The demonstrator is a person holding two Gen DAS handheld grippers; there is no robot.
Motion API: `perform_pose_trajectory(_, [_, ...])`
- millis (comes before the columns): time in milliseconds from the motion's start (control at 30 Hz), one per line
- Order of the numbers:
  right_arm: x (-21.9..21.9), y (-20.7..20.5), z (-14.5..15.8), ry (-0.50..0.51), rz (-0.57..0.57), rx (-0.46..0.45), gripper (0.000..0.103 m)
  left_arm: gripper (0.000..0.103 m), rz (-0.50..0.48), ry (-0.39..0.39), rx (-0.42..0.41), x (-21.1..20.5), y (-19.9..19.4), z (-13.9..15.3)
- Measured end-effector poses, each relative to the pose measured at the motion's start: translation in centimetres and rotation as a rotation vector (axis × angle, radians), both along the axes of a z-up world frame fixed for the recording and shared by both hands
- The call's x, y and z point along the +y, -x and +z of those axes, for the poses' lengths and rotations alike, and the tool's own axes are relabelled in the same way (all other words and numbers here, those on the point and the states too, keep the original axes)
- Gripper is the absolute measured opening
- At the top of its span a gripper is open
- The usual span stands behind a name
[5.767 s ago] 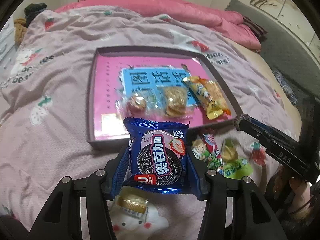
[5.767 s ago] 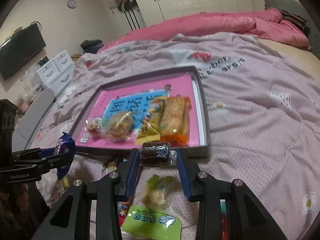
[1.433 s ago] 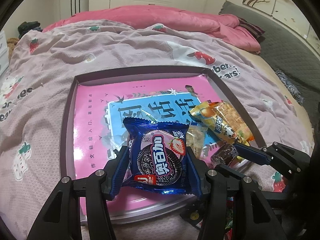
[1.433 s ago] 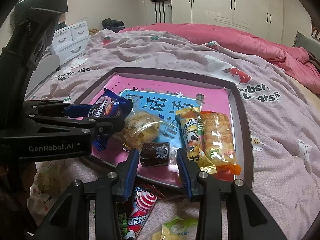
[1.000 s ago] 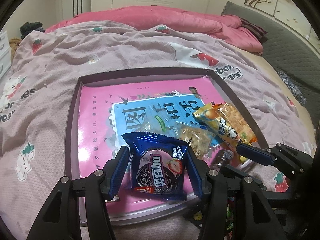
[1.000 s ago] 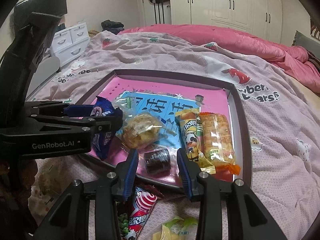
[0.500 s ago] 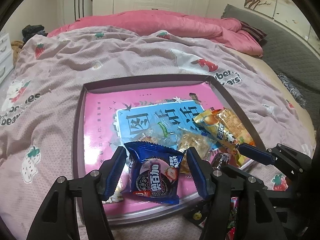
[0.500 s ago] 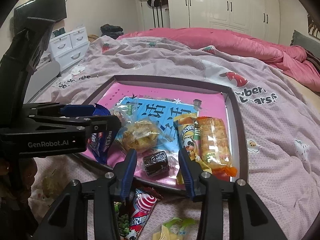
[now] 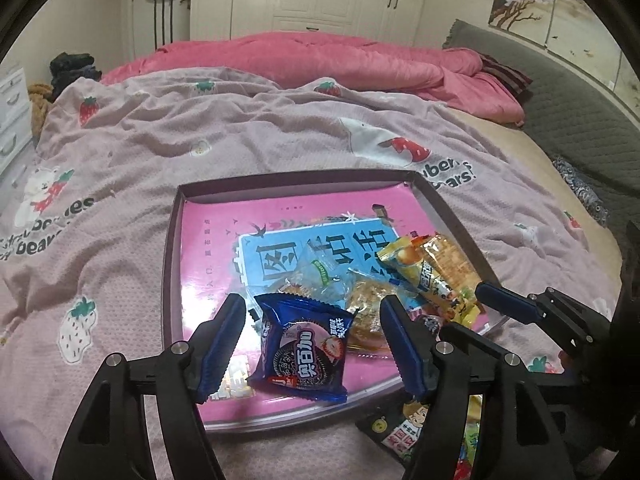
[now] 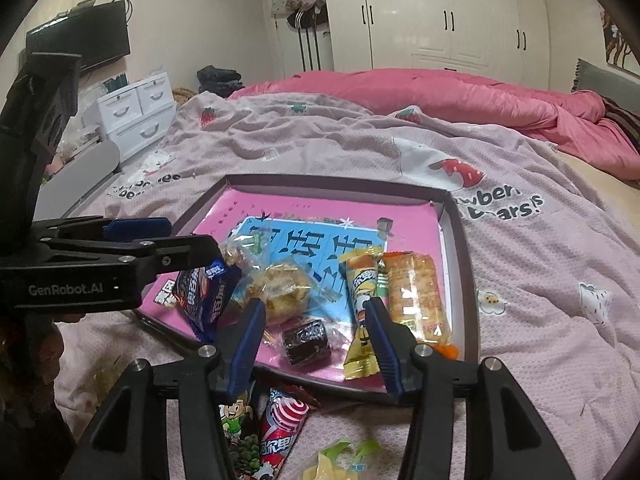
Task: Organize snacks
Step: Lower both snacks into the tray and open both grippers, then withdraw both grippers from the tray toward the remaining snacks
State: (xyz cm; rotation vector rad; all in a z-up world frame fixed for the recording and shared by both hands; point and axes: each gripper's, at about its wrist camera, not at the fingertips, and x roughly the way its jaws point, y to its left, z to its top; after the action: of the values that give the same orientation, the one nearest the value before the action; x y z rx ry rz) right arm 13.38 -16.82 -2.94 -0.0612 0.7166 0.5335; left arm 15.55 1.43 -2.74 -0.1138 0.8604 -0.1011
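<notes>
Both black two-finger tools, left gripper [image 9: 312,344] and right gripper [image 10: 316,344], gape wide, holding nothing. Inside the shallow pink-floored tray [image 9: 170,248], the blue foil cookie packet [image 9: 304,354] and the dark wrapped cake [image 10: 306,340] lie at its near edge, yellow and orange packets [image 10: 400,296] behind.

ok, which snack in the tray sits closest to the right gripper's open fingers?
The small dark brown wrapped cake, lying between the right gripper fingers; the other packets lie farther back.
</notes>
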Motion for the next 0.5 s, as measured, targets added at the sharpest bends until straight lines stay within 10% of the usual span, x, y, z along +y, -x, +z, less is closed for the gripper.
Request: perform_pose_trajectory(500, [-0.7, 0.5, 1.2, -0.019, -0.018, -0.038, 0.061, 0.072, 0.01, 0.008, -0.009, 0.1, 1.1, 1.4])
